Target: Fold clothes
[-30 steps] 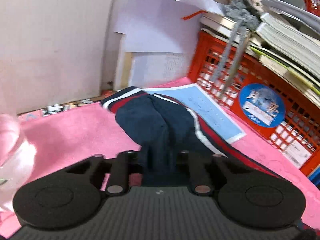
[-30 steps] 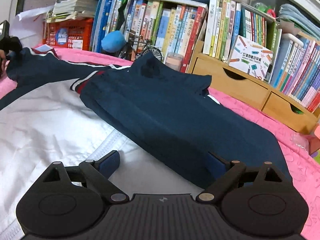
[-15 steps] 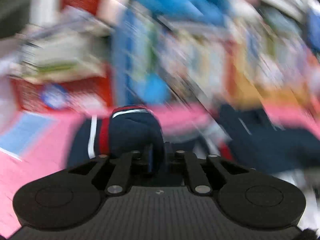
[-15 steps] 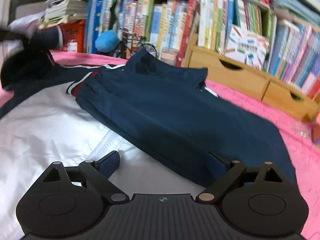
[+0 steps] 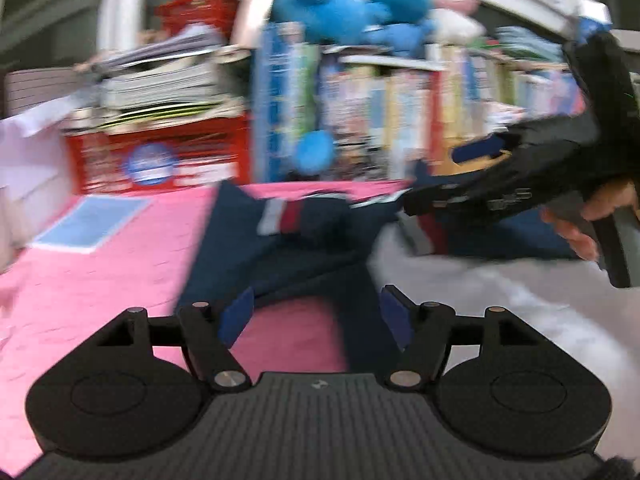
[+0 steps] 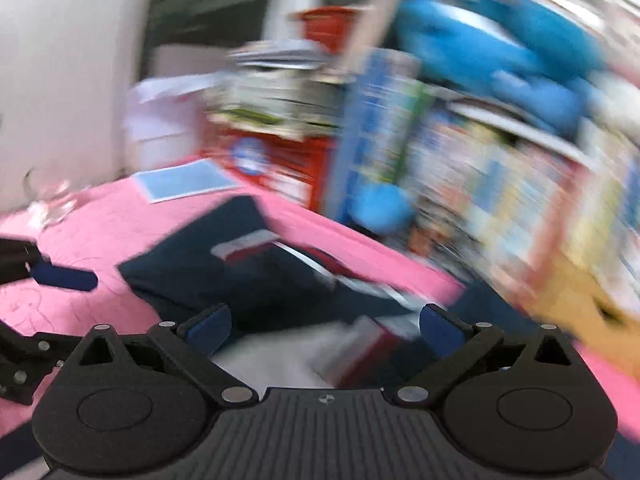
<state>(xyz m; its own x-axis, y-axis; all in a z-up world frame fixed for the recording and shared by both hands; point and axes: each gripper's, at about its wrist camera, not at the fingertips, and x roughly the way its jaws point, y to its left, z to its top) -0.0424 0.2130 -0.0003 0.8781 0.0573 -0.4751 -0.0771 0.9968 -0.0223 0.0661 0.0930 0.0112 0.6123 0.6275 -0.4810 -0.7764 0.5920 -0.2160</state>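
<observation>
A navy and white jacket with red and white stripes lies on the pink cloth. Its navy sleeve point(image 5: 288, 248) is folded inward, with the striped cuff point(image 5: 280, 216) on top. My left gripper point(image 5: 316, 314) is open just above the sleeve's near edge, nothing between its fingers. My right gripper point(image 6: 324, 326) is open too, low over the sleeve point(image 6: 224, 276) and white body panel point(image 6: 272, 356). In the left wrist view the right gripper point(image 5: 472, 172) reaches in from the right, held by a hand point(image 5: 592, 216). Both views are motion-blurred.
A red crate point(image 5: 168, 160) stacked with papers stands at the back left. A bookshelf point(image 5: 400, 120) with blue plush toys point(image 5: 348, 4) on top runs along the back. A blue sheet point(image 5: 92, 220) lies on the pink cloth point(image 5: 100, 280). The left gripper's finger point(image 6: 64, 278) shows at left.
My left gripper swung the sleeve from the crate side over toward the jacket and opened, letting it go. My right gripper left the navy body and turned left toward the sleeve.
</observation>
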